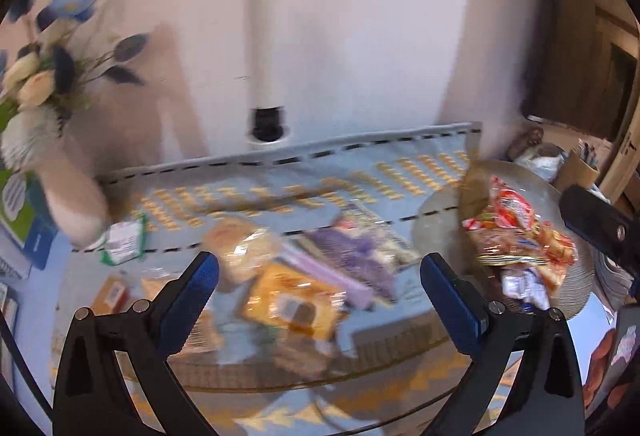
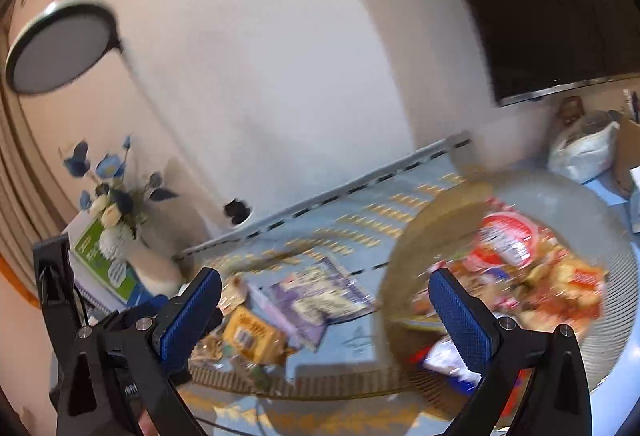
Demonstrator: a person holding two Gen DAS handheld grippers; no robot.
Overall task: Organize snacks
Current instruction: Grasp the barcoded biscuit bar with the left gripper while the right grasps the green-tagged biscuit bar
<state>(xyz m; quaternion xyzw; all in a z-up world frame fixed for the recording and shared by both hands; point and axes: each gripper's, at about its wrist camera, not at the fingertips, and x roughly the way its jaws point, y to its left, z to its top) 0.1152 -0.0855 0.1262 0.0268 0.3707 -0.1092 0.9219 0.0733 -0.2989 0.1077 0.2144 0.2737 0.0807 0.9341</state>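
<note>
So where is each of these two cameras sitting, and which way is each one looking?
Left wrist: on the left gripper, facing forward over loose snacks on the table; its own open fingers and the other gripper at right show.
Right wrist: on the right gripper, facing the bowl of snacks; its open fingers and the other gripper at left show.
Shared: purple packet, flower vase, bowl, wall.

The left gripper has two matte black plastic fingers, each lined with a blue, finely cross-hatched pad — with silver round screw heads in pairs at each finger's base. A black cable runs at eight o'clock. The right gripper is built alike — black fingers, blue textured pads, silver screws.
</note>
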